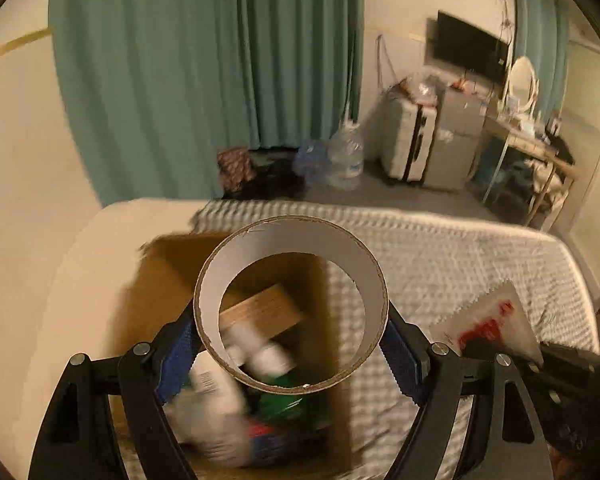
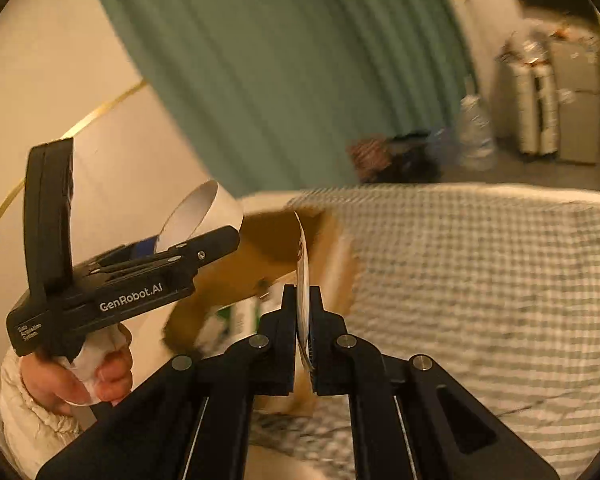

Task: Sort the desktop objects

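Note:
My left gripper [image 1: 290, 334] is shut on a wide cardboard tape ring [image 1: 292, 236], white inside with a brown rim, its blue pads [image 1: 180, 354] pressing both sides. Under the ring lies an open cardboard box [image 1: 168, 272] holding white bottles [image 1: 256, 350], a green item and a wooden block. My right gripper [image 2: 302, 300] is shut on a thin flat sachet [image 2: 302, 264], seen edge-on here. In the left wrist view the sachet [image 1: 488, 320] shows red print. In the right wrist view a hand holds the left gripper [image 2: 172, 248] and the ring [image 2: 198, 216] above the box [image 2: 260, 248].
The box sits on a bed with a checked blanket [image 1: 440, 248]. Beyond the bed are water bottles [image 1: 346, 156] on the floor, a pale suitcase [image 1: 408, 148], a green curtain [image 1: 204, 72] and a cluttered desk [image 1: 532, 140] at the far right.

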`<state>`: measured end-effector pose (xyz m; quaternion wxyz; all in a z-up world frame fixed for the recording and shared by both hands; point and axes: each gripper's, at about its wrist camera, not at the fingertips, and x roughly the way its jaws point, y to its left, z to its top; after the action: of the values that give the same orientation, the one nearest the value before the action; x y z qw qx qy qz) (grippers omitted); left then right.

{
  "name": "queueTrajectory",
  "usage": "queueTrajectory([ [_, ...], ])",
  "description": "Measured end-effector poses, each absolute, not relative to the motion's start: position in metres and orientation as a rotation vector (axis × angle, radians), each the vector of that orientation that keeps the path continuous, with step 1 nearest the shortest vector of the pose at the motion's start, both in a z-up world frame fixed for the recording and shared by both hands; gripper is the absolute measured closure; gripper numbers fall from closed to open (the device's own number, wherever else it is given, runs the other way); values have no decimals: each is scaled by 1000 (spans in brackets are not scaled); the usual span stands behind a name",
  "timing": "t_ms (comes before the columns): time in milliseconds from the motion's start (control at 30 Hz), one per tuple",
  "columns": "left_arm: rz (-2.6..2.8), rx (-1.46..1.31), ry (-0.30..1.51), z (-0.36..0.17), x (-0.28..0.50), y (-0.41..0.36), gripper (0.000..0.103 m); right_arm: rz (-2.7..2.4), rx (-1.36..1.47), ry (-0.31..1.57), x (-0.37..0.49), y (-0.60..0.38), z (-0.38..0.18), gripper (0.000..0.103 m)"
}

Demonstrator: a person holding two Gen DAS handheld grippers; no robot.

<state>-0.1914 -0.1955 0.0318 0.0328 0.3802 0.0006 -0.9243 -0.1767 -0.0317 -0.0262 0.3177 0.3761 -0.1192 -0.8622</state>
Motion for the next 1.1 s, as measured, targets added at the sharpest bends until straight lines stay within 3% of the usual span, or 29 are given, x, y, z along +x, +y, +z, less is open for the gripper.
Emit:
queueTrajectory([
  [200, -2737, 1204, 39, -4, -183, -253, 16, -2152, 1134, -279, -214, -115, -59, 98],
  [233, -2711, 1203, 44, -10, -180, -260, 12, -2154, 1141, -266, -212, -121, -60, 85],
  [267, -2681, 1197, 40, -13, -180, -264, 10, -2197, 1157, -230, -213, -126, -61, 55],
  [333, -2670, 1202, 67, -15, -176, -273, 9, -2312, 1153, -161, -205, -124, -56, 17],
  [600, -2772, 1063, 143, 6, -135, -275, 5, -2639, 974, 14, -165, -69, -17, 17],
  [800, -2867, 802, 119, 29, -103, -232, 0, -2838, 898, 72, -131, -34, 3, 0],
  [967, -2928, 842, 168, 4, -81, -200, 0, -2912, 915, 146, -88, -18, -17, 1],
  [1100, -2939, 891, 82, -25, -73, -172, 0, -2934, 1041, 162, -77, -16, -48, 1],
])
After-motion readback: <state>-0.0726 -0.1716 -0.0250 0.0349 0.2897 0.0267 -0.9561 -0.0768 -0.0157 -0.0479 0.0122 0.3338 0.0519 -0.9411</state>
